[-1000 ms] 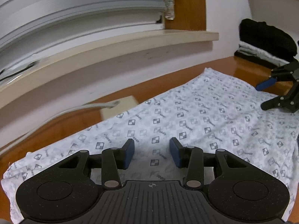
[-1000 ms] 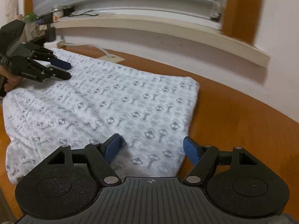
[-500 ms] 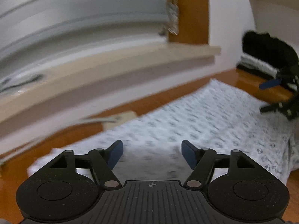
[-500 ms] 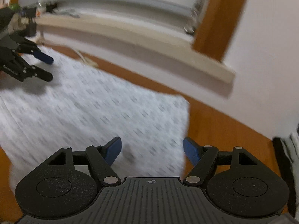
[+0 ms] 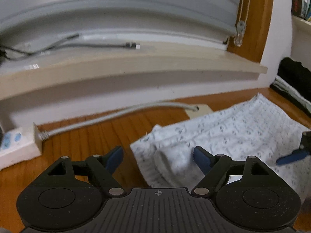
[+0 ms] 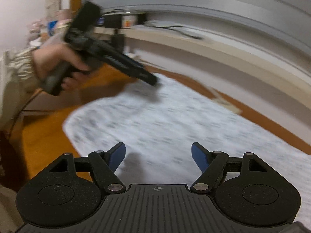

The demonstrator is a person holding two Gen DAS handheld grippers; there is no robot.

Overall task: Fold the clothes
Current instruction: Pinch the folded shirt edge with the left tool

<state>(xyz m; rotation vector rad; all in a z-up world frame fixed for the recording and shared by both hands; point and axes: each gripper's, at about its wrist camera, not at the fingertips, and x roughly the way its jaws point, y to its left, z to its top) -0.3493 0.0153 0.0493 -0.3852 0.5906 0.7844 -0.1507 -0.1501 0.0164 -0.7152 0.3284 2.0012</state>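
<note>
The patterned white garment (image 5: 229, 136) lies spread on the glossy wooden table (image 5: 97, 134), its left end doubled into soft, rounded layers; it looks partly folded, and more folds may remain. The left gripper (image 5: 158, 156) hovers over that end, jaws apart and empty. The right gripper (image 6: 158, 155), likewise spread, hangs over thin, limp cloth.

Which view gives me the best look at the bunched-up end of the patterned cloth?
The left wrist view: the patterned cloth shows its ridged folds right ahead of the open left gripper. The right wrist view is motion-blurred and shows only a flat white spread under the open right gripper.
</note>
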